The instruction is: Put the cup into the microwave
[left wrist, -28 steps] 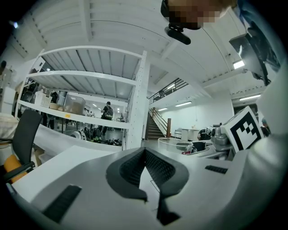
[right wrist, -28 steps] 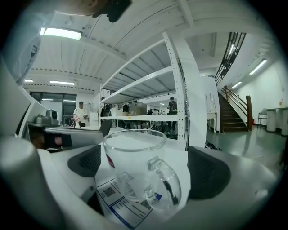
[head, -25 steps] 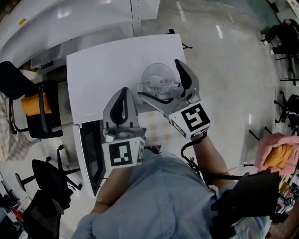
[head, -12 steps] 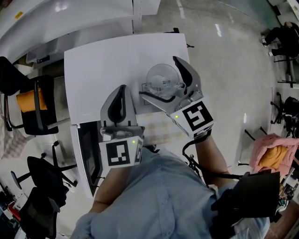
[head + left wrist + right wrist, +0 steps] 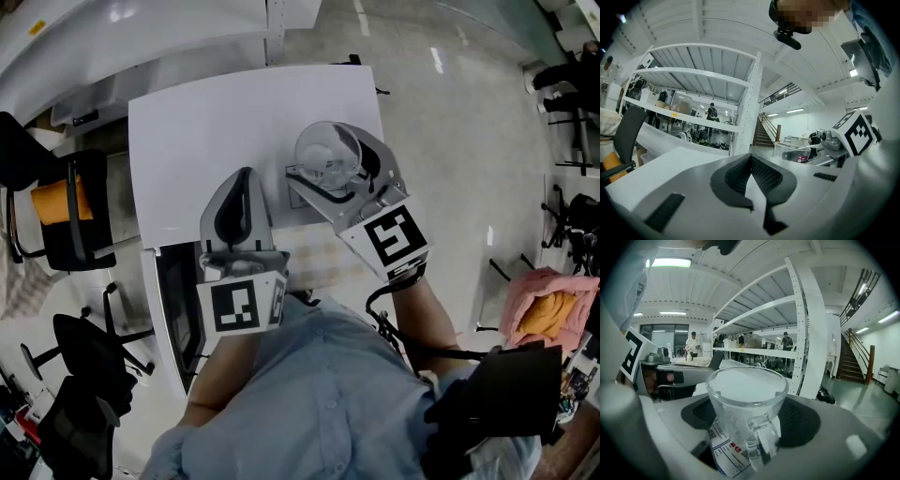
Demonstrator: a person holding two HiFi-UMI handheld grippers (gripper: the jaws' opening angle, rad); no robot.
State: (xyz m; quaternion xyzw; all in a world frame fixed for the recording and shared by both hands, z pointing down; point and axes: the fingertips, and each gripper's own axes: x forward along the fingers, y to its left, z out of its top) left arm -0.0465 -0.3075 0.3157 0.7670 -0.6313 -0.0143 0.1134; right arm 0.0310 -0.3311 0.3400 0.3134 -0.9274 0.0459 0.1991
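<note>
White table (image 5: 206, 141): upright cup (image 5: 328, 155), mouth up

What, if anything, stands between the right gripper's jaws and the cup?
Nothing visible. The clear cup sits between the jaws of the right gripper, handle toward its camera, on the white table. The jaws are closing around it; whether the pads press yet cannot be told.

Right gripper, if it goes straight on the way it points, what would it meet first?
The glass cup: it stands right between the right gripper's closing jaws, so nothing else lies in the way.
</note>
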